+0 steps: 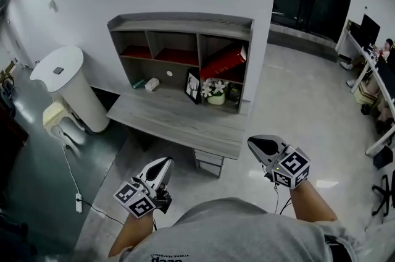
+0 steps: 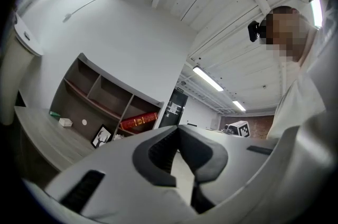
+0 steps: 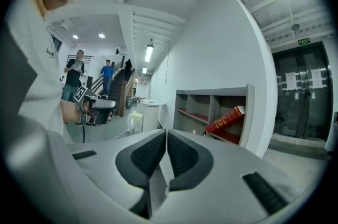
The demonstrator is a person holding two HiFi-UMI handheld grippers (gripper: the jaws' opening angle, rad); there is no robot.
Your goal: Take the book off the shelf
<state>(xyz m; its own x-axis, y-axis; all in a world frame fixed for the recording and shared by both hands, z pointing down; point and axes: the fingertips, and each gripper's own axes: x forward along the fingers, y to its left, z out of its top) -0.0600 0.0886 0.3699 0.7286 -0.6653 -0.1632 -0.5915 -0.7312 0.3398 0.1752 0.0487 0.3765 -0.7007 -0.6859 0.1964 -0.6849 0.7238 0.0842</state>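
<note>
Two grippers, our left gripper point(image 1: 166, 161) and right gripper point(image 1: 255, 143), hang empty with jaws pressed together, well apart from the red book point(image 1: 223, 62) leaning tilted in the upper right compartment of the shelf point(image 1: 185, 23).

Left tool point(image 1: 164, 163) and right tool point(image 1: 258, 143), jaws together, empty

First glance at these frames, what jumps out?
The red book, leaning tilted in the upper right compartment of the grey shelf that stands on the desk. Next, low in the head view, the left hand-held gripper and the right hand-held gripper, both shut, empty and well short of the shelf.
</note>
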